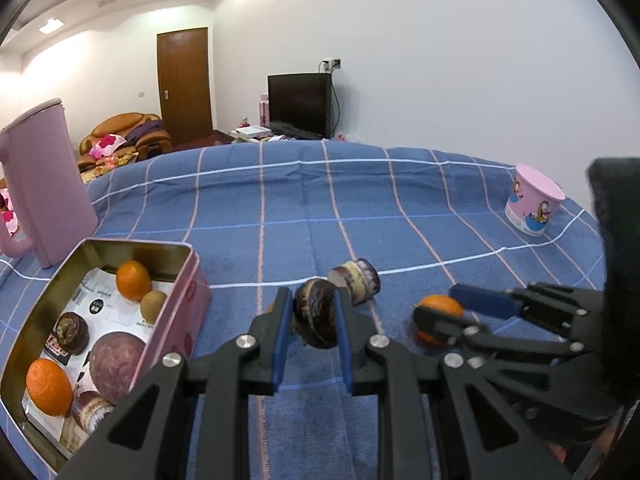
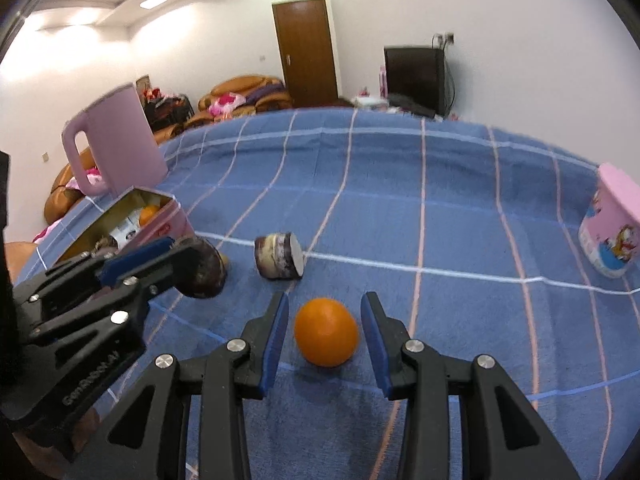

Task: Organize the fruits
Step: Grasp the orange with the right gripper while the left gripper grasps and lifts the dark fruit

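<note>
My left gripper (image 1: 312, 316) is shut on a dark chocolate-coloured round piece (image 1: 316, 314), held just above the blue cloth; it also shows in the right wrist view (image 2: 204, 272). My right gripper (image 2: 325, 330) is open around an orange (image 2: 326, 332) that lies on the cloth; the fingers do not touch it. The orange also shows in the left wrist view (image 1: 438, 312). A pink tin box (image 1: 188, 292) at the left holds two oranges, a kiwi, a purple round fruit and dark pieces. A layered brown cylinder (image 1: 358, 284) lies on its side behind both grippers.
A pink jug (image 1: 48, 188) stands behind the tin box. A pink cartoon cup (image 1: 532, 204) stands at the far right of the blue checked cloth (image 1: 360, 208). Beyond the table are a sofa, a door and a black screen.
</note>
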`<state>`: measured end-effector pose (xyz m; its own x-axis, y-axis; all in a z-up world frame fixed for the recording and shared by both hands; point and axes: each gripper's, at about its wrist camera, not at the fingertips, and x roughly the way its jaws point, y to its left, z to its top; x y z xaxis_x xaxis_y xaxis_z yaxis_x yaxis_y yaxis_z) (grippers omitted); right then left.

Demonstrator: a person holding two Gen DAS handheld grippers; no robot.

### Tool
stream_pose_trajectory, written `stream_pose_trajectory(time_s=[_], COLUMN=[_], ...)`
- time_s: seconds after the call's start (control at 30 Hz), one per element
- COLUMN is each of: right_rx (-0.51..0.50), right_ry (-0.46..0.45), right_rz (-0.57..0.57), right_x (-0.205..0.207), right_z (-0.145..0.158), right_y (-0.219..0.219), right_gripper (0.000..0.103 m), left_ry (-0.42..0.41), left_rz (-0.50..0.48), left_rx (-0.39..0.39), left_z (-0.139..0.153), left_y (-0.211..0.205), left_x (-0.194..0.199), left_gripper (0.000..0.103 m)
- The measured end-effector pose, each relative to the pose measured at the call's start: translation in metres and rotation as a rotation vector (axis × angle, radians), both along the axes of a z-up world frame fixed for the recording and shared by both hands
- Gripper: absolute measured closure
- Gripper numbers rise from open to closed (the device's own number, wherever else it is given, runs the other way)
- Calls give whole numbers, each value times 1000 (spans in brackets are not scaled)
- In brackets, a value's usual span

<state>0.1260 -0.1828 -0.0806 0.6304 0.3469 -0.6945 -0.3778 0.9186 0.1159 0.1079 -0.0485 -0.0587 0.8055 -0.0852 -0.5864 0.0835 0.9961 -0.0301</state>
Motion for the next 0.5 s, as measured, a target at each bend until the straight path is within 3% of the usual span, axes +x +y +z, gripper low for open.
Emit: stream_pose_trajectory(time_s=[0.2,0.5], right_rx=[-32,-11], right_ry=[79,8], right_rz=[12,17], right_x=[7,-4], right_z=[-13,-4], right_y=[7,6], right_gripper=[63,66], left_ry=[6,-13], left_rz=[-5,-13], left_rx=[-3,15], left_z=[0,1], left_y=[0,-4], left_x=[1,-2], left_gripper=[81,81])
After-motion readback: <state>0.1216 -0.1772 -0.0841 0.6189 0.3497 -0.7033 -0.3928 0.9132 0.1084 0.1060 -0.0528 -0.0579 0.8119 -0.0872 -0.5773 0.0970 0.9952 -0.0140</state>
